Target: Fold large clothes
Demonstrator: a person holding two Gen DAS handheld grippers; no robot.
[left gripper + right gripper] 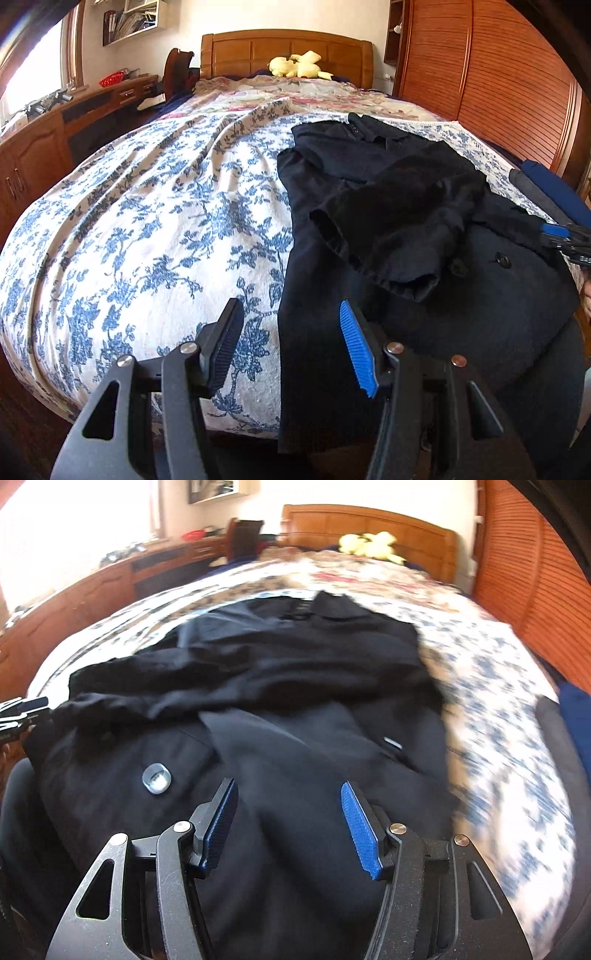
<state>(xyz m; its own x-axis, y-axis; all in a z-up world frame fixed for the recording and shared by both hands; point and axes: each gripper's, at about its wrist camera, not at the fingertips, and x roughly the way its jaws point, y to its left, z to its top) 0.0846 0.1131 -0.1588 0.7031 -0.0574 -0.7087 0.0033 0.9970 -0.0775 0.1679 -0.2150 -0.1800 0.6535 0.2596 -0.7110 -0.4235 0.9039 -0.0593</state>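
the black coat (pixel 424 229) on the bed (pixel 147 221) looks thick, heavy and limp; best gripped at its hem or sleeve. left tool (pixel 291 339) and right tool (pixel 291 823) stand half open, holding nothing.

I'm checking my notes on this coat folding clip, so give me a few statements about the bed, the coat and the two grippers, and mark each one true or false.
1. The black wool coat lies on the blue-and-white floral bedspread. True.
2. The left gripper is clamped on the coat's hem. False: its fingers stand apart with nothing between them.
3. A yellow plush toy lies by the wooden headboard. True.
4. The right gripper grips a sleeve. False: it is open above the coat, holding nothing.
5. One sleeve is folded across the coat's front. True.
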